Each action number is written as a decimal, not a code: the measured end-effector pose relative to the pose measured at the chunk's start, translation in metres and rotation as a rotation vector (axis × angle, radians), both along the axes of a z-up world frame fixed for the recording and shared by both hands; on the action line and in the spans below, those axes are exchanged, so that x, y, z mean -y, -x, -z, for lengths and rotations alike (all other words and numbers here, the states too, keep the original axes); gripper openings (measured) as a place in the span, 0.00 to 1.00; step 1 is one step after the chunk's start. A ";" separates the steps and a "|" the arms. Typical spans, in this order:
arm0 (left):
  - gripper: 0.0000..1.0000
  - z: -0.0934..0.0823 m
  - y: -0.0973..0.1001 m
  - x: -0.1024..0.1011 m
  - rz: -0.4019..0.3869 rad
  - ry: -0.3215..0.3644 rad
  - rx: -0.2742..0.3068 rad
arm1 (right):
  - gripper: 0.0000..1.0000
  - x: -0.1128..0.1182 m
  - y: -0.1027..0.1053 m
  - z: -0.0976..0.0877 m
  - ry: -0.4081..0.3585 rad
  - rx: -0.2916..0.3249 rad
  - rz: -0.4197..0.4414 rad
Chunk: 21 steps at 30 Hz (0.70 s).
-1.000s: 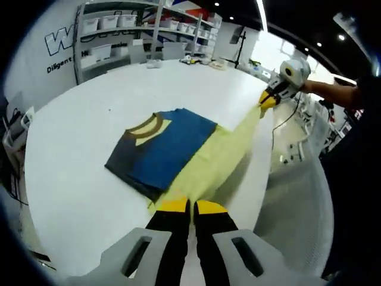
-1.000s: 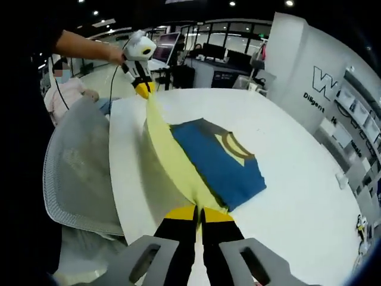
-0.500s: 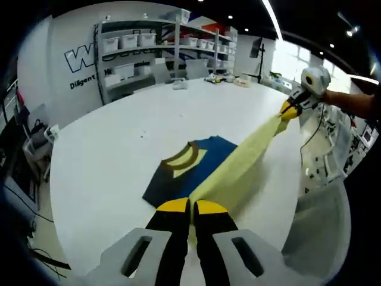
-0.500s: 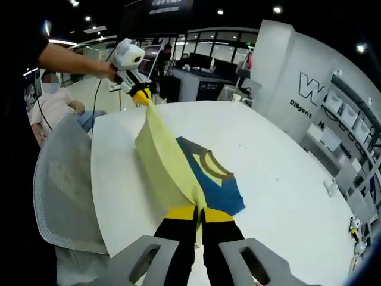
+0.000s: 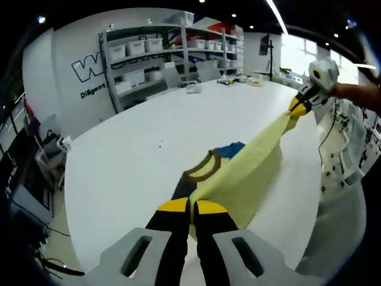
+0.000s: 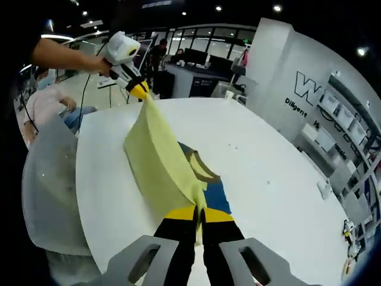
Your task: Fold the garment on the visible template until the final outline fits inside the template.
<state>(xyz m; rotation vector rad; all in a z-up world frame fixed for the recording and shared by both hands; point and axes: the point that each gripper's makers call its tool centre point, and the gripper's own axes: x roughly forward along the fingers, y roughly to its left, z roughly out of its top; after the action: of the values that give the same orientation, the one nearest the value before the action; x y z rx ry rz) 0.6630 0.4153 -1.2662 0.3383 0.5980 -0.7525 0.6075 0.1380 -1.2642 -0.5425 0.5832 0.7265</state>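
Fold in progress, both tools engaged. The garment (image 5: 238, 179) lies partly on the white tabletop (image 5: 137, 149); its blue body and brown-trimmed collar (image 5: 202, 170) rest flat, while a pale yellow layer is lifted clear of the surface and drawn taut between the two tools. In the left gripper view, the left tool (image 5: 190, 208) has its jaws pressed together on one corner of the yellow layer, and the right tool (image 5: 297, 107), held by a hand at the far right, pinches the opposite corner above the tabletop's edge. The right gripper view gives the mirror arrangement: the right tool (image 6: 199, 215) is closed on its corner of the garment (image 6: 161, 161), and the left tool (image 6: 138, 89) grips the far corner.

The relation governing the next move is the held edge: it forms the long axis of the raised panel, running tool to tool, with the flat part of the garment lying beyond and below it, away from the person. Both tools appear about equally distant from the flat part, so the fold probably calls for carrying the edge forward evenly. Both tools are held raised and well apart. No template outline can be made out on the tabletop (image 6: 262, 173).
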 end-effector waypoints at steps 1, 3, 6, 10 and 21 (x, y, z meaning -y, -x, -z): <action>0.01 0.000 -0.002 0.000 -0.002 -0.001 0.002 | 0.00 0.000 -0.003 0.000 0.003 0.002 0.000; 0.01 0.001 -0.006 0.001 -0.004 -0.003 0.006 | 0.00 0.000 -0.008 0.001 0.003 0.002 0.004; 0.01 0.002 -0.012 0.001 -0.011 -0.004 0.009 | 0.00 0.002 -0.017 0.005 0.011 0.004 0.012; 0.01 0.003 -0.023 0.002 -0.011 -0.012 0.038 | 0.00 0.006 -0.030 0.010 0.013 0.001 0.043; 0.02 0.020 -0.048 0.003 -0.036 -0.040 0.024 | 0.00 0.009 -0.060 0.035 0.032 -0.035 0.079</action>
<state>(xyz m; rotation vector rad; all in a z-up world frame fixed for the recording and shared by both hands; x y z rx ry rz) 0.7106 0.4118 -1.2861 0.3719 0.5959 -0.7020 0.6673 0.1294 -1.2995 -0.5346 0.6467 0.6539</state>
